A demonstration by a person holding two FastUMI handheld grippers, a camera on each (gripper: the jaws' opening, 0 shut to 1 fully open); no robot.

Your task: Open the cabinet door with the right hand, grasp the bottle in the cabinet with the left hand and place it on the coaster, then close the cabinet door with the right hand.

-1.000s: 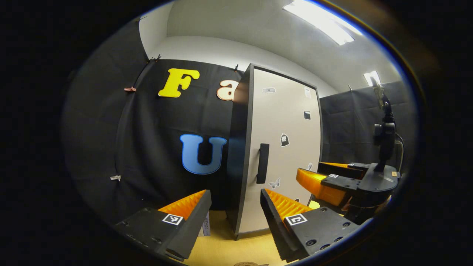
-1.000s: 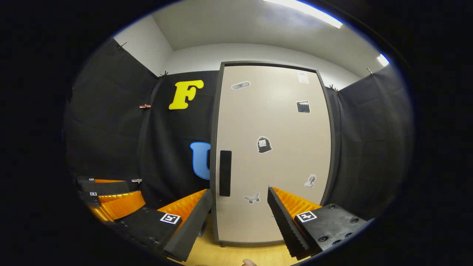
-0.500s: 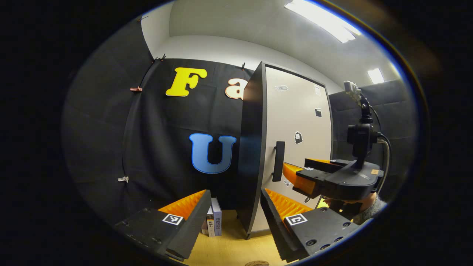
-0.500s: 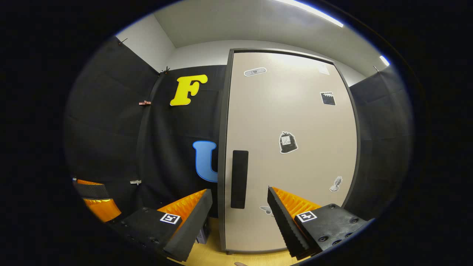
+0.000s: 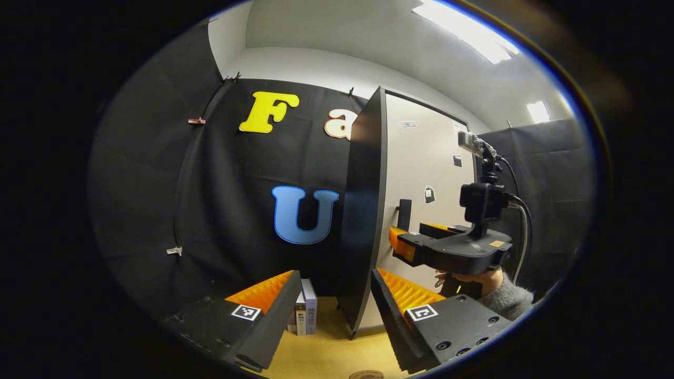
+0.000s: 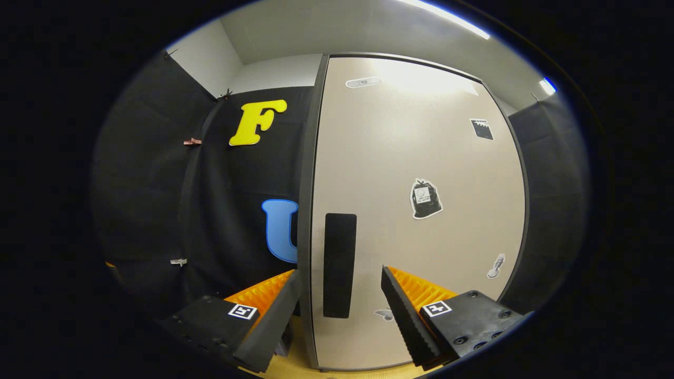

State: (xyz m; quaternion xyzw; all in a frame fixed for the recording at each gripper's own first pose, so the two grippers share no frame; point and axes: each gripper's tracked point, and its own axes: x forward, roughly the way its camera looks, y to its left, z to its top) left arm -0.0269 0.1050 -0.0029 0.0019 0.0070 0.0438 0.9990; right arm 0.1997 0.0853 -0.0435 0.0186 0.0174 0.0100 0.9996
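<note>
A tall cabinet stands on the table, with a dark side panel (image 5: 363, 210) and a beige door (image 6: 421, 158) that is shut and hides the inside. Its black vertical handle (image 6: 339, 247) sits at the door's left edge. My right gripper (image 6: 340, 273) is open and close to the door, with the handle's lower part framed between its fingers. In the left gripper view the right gripper (image 5: 416, 246) sits just below the handle (image 5: 404, 213). My left gripper (image 5: 331, 295) is open and holds nothing, left of the cabinet's corner. The rim of a round coaster (image 5: 366, 375) peeks in at the bottom.
A few upright books (image 5: 304, 315) stand on the wooden table (image 5: 337, 350) against the cabinet's left side. A hand (image 5: 474, 276) in a grey sleeve holds the right gripper. Black cloth walls close the booth behind and to the right.
My right gripper has moved closer to the door, so the handle now looms larger between its fingers. My left gripper's view has swung to see the cabinet more from its side.
</note>
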